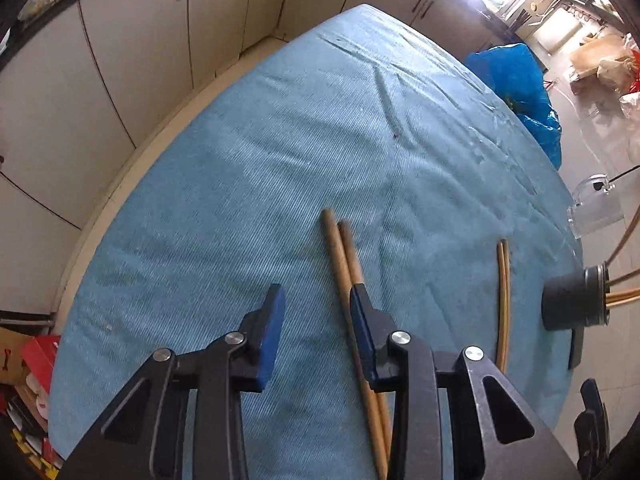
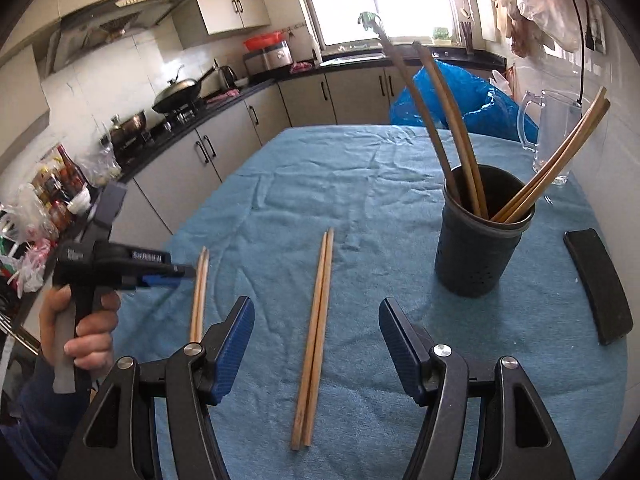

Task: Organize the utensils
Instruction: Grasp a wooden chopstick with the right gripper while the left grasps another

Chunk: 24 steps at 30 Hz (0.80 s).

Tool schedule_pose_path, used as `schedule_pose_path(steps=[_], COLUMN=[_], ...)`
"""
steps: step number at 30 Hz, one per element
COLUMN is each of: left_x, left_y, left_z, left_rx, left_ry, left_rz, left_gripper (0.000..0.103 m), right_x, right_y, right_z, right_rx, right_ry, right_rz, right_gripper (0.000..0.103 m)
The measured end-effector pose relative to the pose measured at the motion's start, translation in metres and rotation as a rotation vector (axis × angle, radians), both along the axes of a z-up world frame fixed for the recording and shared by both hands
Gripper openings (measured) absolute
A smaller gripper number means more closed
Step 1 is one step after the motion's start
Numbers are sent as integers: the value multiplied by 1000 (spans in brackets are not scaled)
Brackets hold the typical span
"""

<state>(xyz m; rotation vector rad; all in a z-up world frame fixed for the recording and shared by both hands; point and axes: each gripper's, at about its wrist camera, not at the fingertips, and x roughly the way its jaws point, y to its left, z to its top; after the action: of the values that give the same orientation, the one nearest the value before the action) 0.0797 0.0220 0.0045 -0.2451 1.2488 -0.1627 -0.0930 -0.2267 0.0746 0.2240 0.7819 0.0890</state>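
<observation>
Two pairs of wooden chopsticks lie on the blue cloth. The near pair (image 1: 346, 276) runs under the right finger of my open left gripper (image 1: 318, 304); it shows at the left in the right wrist view (image 2: 200, 288). The second pair (image 2: 316, 340) lies between the fingers of my open right gripper (image 2: 316, 316), below them; it shows further right in the left wrist view (image 1: 503, 300). A dark utensil holder (image 2: 480, 240) with several chopsticks stands to the right; it also shows in the left wrist view (image 1: 572, 300). The left gripper (image 2: 176, 276) also shows in the right wrist view.
The blue cloth (image 2: 360, 184) covers the table. A black flat case (image 2: 600, 284) lies right of the holder. A clear glass jug (image 2: 552, 136) stands behind it and shows at the table edge (image 1: 596, 204). A blue plastic bag (image 2: 460, 96) sits beyond the far edge. Kitchen cabinets (image 1: 140, 60) run along the left.
</observation>
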Motion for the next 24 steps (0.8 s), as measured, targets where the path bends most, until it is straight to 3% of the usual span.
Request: schedule_pose_path(steps=[5, 7, 10, 15, 24], left_x=[5, 4, 2, 4, 14], left_y=[-8, -11, -13, -11, -7], left_z=[-1, -1, -1, -1, -2], left_rx=[13, 38, 51, 50, 46], left_ry=[5, -9, -18, -16, 18], left_rz=[-15, -13, -17, -27, -53], left_gripper=[24, 23, 22, 20, 20], right_x=[20, 33, 51, 91, 153], right_y=[9, 11, 14, 9, 6], right_z=[-6, -11, -16, -26, -46], right_rx=[-30, -33, -50, -59, -29], right_ry=[55, 88, 112, 169, 277], right_rz=[11, 6, -13, -65, -61], right_gripper=[52, 38, 29, 27, 27])
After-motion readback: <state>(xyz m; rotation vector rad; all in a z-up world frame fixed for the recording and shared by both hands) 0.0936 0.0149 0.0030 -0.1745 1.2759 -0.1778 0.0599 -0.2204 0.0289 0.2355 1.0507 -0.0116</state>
